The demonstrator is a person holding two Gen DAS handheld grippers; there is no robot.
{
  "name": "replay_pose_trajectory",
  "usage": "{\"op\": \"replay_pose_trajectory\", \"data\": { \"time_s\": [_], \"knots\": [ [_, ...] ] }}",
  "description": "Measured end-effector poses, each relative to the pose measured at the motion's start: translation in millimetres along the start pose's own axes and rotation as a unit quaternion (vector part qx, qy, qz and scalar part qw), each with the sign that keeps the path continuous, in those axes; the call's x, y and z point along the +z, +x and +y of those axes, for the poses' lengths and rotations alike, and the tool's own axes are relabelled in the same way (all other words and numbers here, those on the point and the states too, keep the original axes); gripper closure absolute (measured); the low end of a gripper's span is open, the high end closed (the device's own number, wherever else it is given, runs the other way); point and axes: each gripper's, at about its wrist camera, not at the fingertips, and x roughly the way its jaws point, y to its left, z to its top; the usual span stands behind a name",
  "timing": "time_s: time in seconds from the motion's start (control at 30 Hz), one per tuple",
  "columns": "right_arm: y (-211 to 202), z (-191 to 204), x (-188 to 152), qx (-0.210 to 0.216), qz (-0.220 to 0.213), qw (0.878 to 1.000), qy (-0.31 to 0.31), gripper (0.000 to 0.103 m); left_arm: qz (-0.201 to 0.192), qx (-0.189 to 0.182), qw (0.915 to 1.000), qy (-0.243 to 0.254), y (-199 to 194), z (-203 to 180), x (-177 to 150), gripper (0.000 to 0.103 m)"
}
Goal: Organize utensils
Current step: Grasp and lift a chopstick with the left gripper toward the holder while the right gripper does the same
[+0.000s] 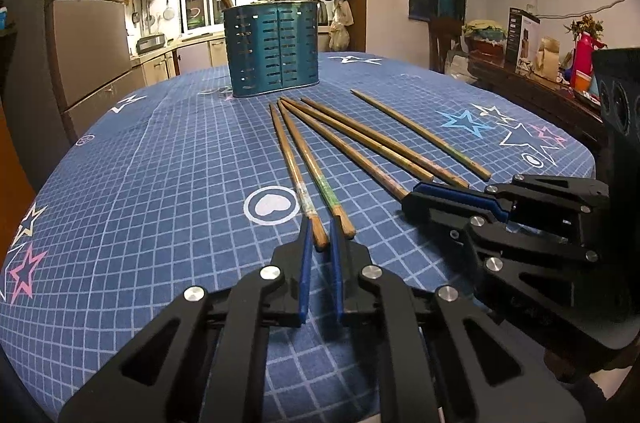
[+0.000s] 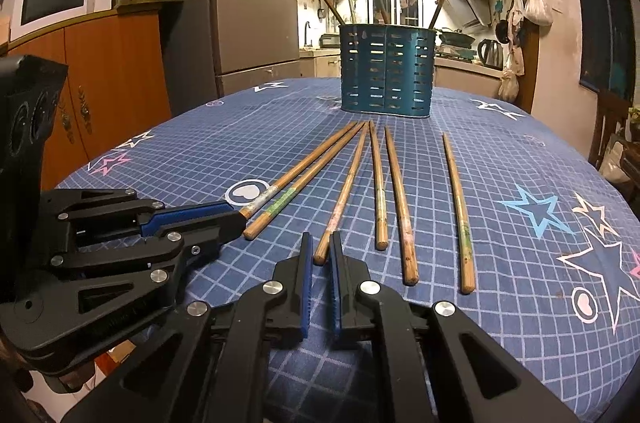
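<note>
Chopsticks, six, are lying loose on the blue checked tablecloth, fanned out in front of the teal slotted holder, which is already keeping a few sticks upright. I am holding the left gripper pinched on the butt end of the leftmost chopstick, and the right gripper pinched on the third chopstick. Neither stick is lifting yet; I am judging the sorting barely begun, with all six left to stow.
</note>
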Motion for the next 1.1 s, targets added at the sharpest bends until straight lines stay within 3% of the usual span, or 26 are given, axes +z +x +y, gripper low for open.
{"op": "replay_pose_trajectory", "data": {
  "time_s": [0.3, 0.47, 0.67, 0.83, 1.1],
  "knots": [
    [-25.5, -3.0, 18.1, -0.003, -0.041, 0.999, -0.014, 0.095, -0.029, 0.011, 0.9995, -0.002, -25.7, 7.6, 11.3, 0.097],
    [-59.2, -7.0, 55.6, -0.003, -0.095, 0.995, -0.036, 0.095, -0.073, 0.021, 0.9971, 0.003, -52.0, 14.9, 38.9, 0.097],
    [-73.2, -27.1, 120.8, 0.025, -0.136, 0.990, -0.042, 0.096, -0.147, 0.034, 0.9884, 0.021, -78.6, 24.2, 95.7, 0.098],
    [-61.6, -47.2, 170.2, 0.043, -0.141, 0.988, -0.037, 0.096, -0.185, 0.032, 0.9820, 0.021, -79.9, 37.9, 156.6, 0.098],
    [-31.0, -70.4, 215.5, 0.070, -0.118, 0.990, -0.018, 0.096, -0.177, 0.023, 0.9839, -0.002, -60.1, 56.5, 202.8, 0.098]
  ]
}}
